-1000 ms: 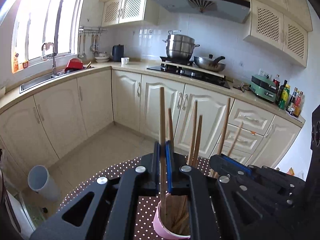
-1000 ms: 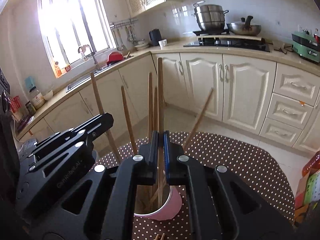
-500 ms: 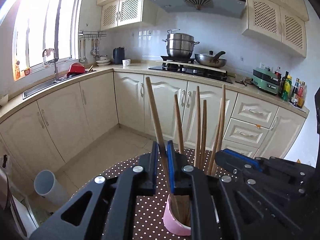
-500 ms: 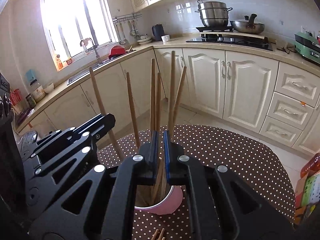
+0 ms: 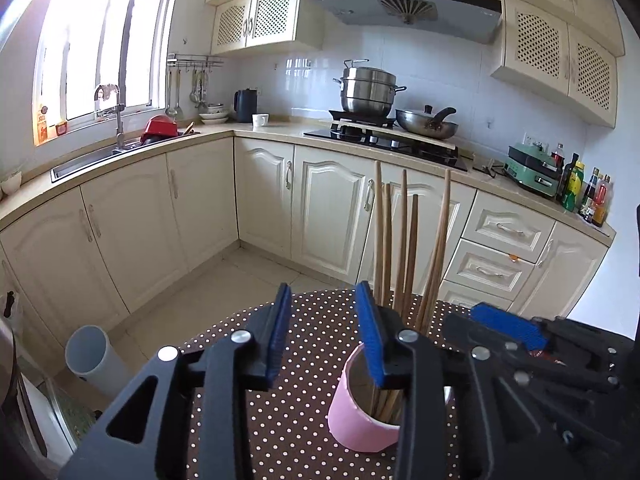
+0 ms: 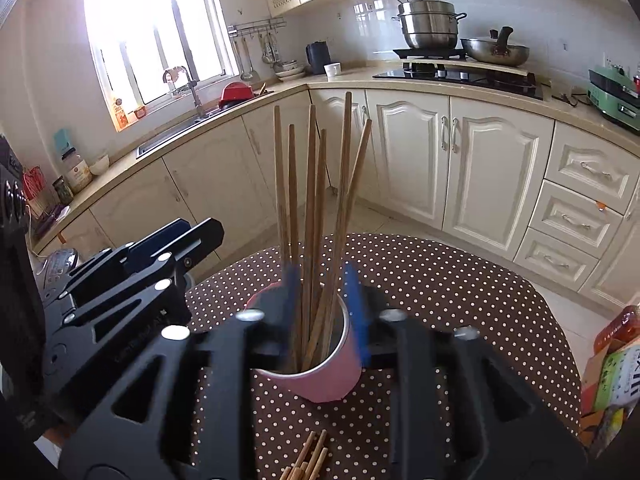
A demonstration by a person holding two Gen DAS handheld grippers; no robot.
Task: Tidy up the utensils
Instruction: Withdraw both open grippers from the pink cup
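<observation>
Left wrist view: close above the pink cup (image 5: 362, 412), from its left, facing the stove (image 5: 384, 142) wall. Right wrist view: directly behind the cup (image 6: 320, 372), tilted down, very near, facing the sink (image 6: 168, 140) corner. Shared: cup, dotted surface (image 5: 320, 344), stove, kitchen cabinets.

right gripper (image 6: 320, 300) is motion-blurred; loose chopsticks (image 6: 306, 460) run off the bottom edge

We note a home kitchen: cream cabinets (image 5: 328, 204), sink (image 5: 92, 158) under window (image 5: 100, 36), steamer pot (image 5: 368, 90) on stove (image 5: 384, 142), hood (image 5: 400, 4) above.
</observation>
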